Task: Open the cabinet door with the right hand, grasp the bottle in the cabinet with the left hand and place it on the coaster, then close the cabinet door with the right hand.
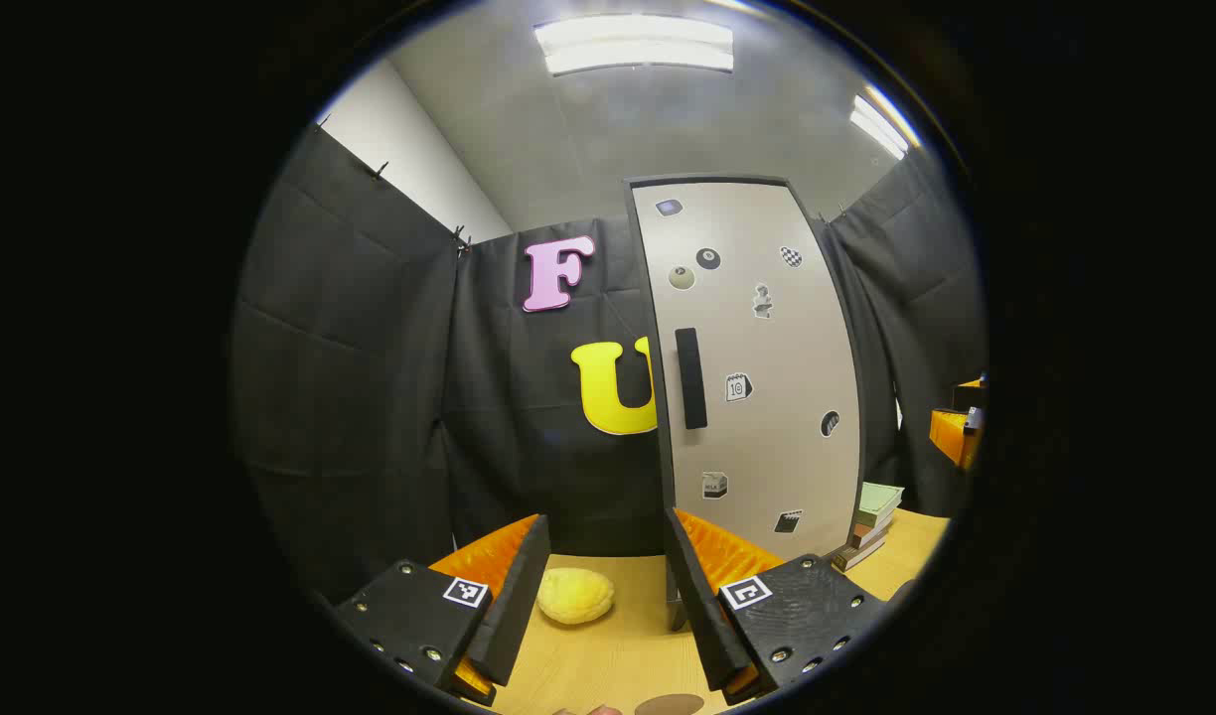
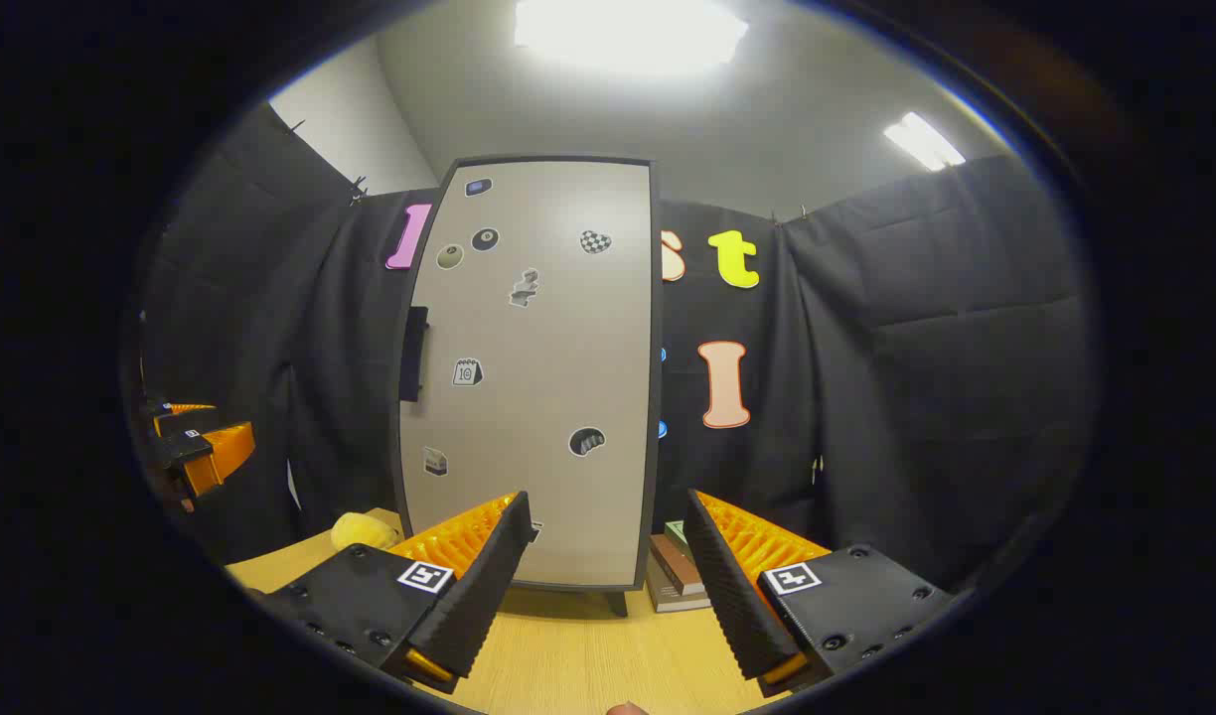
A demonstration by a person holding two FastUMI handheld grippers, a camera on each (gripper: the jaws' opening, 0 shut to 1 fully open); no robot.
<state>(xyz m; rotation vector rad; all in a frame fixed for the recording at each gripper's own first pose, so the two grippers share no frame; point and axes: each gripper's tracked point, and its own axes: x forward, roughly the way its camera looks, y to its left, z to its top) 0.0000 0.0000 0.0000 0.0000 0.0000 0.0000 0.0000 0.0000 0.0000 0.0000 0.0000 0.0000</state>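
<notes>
The cabinet [image 2: 529,377] stands ahead of the right gripper [image 2: 601,576], its door [image 1: 757,367] closed, so the bottle inside is hidden and nothing of the task appears done yet. The right gripper's jaws stand apart and hold nothing; it is well short of the door, and the dark handle [image 2: 413,354] sits up and to its left, on the door's far edge. The left gripper [image 1: 608,596] also has its jaws apart and empty, with a yellow lemon-like object [image 1: 575,595] on the wooden table [image 1: 618,665] just ahead between its fingers, and the handle [image 1: 690,378] above and slightly right. A brown disc [image 1: 668,705], likely the coaster, peeks in below the left gripper. A stack of books [image 2: 680,571] lies beside the cabinet's foot.

The risk is probably in the reach. The handle is narrow and off to the side, so a skewed approach could slip off it or push the light cabinet back. A wide swing might also sweep the door toward the left gripper.
</notes>
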